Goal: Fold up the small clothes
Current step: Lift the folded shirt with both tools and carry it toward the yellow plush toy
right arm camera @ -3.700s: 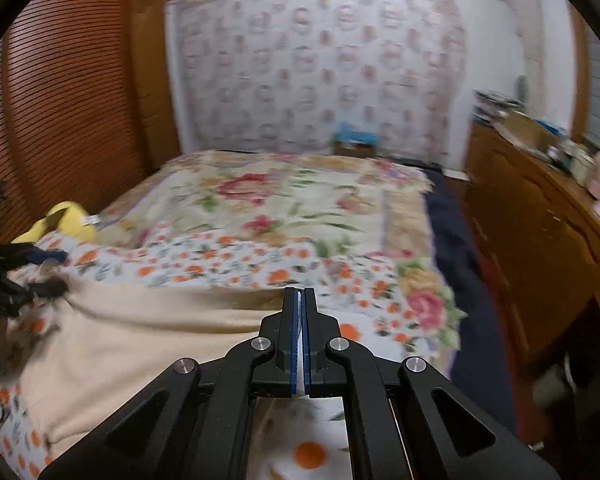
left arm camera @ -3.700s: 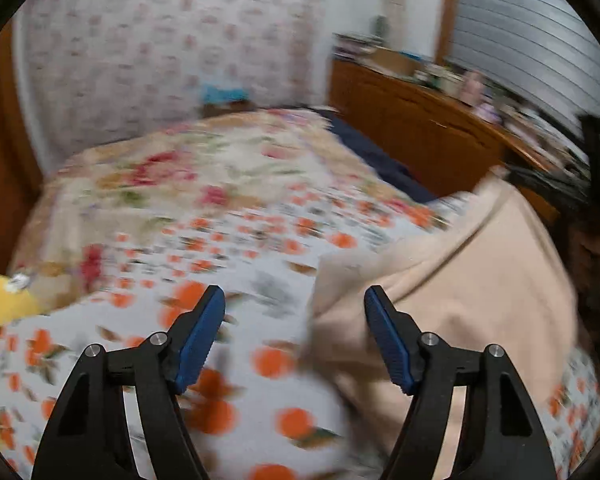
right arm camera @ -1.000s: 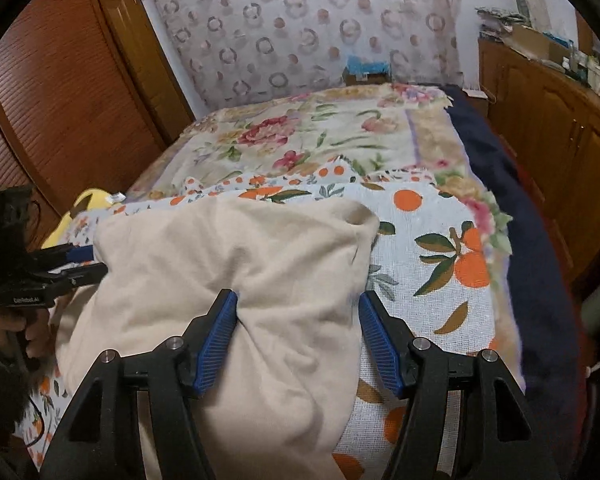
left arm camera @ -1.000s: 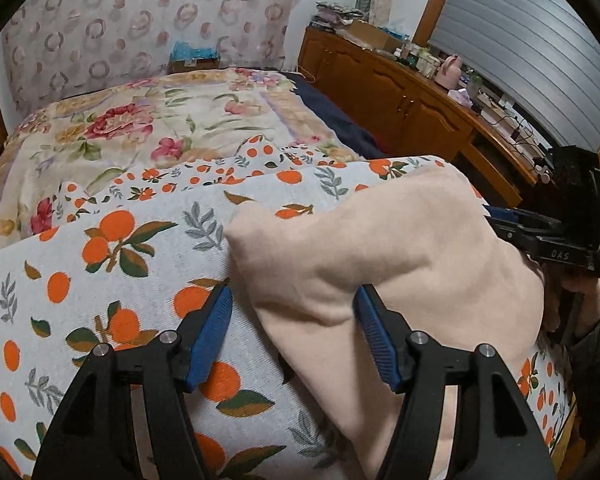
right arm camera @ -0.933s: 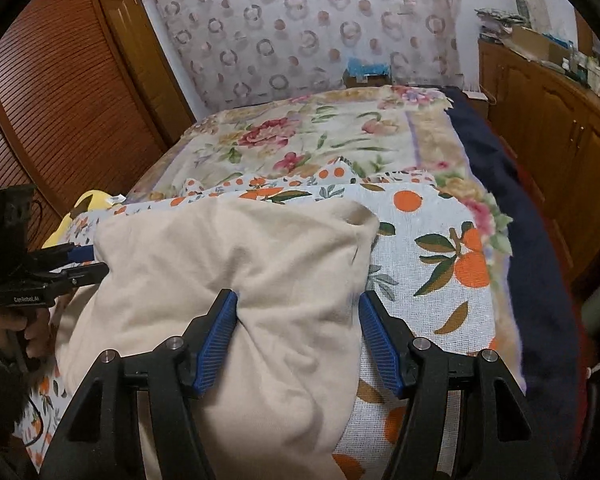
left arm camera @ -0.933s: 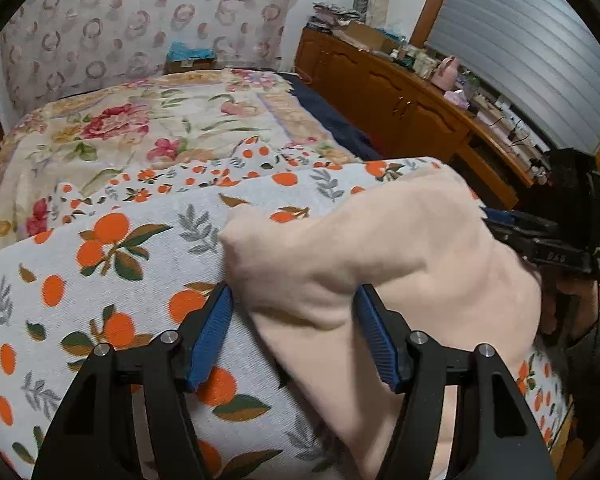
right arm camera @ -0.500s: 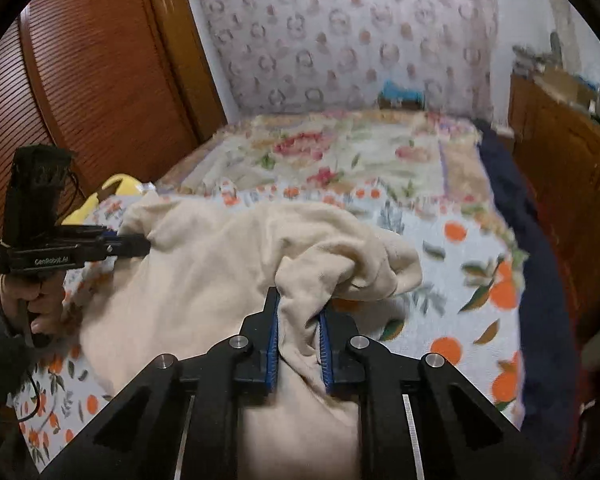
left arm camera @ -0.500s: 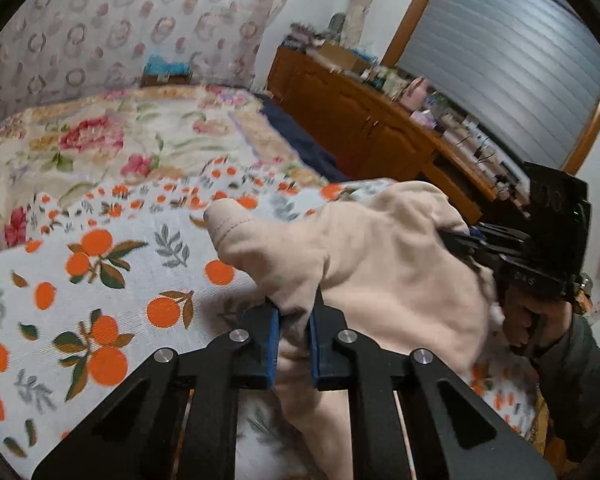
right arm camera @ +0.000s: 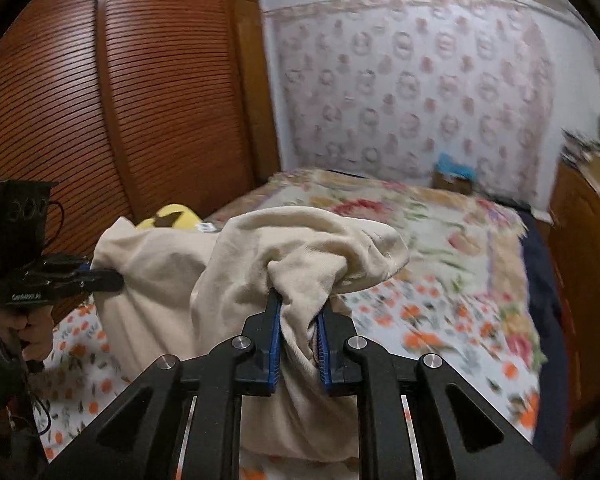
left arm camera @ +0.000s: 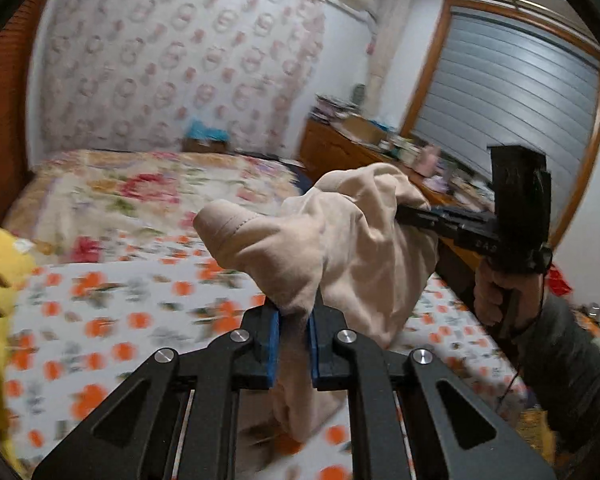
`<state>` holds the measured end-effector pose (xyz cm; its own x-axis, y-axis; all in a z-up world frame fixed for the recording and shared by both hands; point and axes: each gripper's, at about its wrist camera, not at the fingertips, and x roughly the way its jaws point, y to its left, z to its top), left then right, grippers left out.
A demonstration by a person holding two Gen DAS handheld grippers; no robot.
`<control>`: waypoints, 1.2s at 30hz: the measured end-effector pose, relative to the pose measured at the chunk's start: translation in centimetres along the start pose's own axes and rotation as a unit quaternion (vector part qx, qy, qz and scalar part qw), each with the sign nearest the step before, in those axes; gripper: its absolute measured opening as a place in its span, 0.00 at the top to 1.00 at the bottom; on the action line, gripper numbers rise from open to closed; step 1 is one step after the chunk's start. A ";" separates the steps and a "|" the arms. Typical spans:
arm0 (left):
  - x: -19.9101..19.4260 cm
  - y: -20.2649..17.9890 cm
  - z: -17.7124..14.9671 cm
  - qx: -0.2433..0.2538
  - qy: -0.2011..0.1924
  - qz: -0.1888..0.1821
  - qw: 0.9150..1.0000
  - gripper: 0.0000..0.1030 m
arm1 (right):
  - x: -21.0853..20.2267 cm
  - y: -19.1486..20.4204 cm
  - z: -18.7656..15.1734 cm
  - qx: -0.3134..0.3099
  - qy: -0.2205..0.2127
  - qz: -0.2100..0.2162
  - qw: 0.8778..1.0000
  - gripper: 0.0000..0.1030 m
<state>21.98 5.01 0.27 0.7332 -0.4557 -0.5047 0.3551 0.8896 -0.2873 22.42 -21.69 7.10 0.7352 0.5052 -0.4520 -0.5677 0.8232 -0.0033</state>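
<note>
Left wrist view
- Risk: the garment [left arm camera: 340, 240] hangs from small bunched folds, so in my judgement a fast pull could draw the cloth out of the pads; the blur of the room suggests quick motion.
- Risk, second: the two held parts are gathered, not flat, so the fold may come out uneven.
- Left gripper [left arm camera: 294, 328]: lower centre, jaws nearly together, pinching a thick fold of the garment.
- Right gripper [left arm camera: 416, 216]: right of the frame, its tips are buried in the cloth, so its opening cannot be read from here.
- Garment place: centre, lifted above the bed [left arm camera: 120, 300], with its lower part hanging toward the cover.

Right wrist view
- Right gripper [right arm camera: 298, 320]: lower centre, jaws nearly closed on a bunch of the garment [right arm camera: 228, 280]; the blue pads [right arm camera: 275, 340] press the cloth on both sides.
- Left gripper [right arm camera: 112, 280]: left edge, its tip is at the garment's far corner.
- Garment place: centre and left, raised between both grippers, over the bed [right arm camera: 440, 300].
- Risk: the loose lump at upper right of the cloth may fall inside the fold.
</note>
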 end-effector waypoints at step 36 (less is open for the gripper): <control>-7.3 18.6 -10.3 -0.191 0.001 0.197 0.961 0.56 | 34.0 9.3 12.1 -0.141 0.066 0.097 0.983 0.47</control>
<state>17.25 24.59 -9.79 0.7664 -0.0854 -0.6366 -0.1901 0.9166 -0.3518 46.62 6.31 2.44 0.5586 0.5930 -0.5799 -0.7867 0.6003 -0.1439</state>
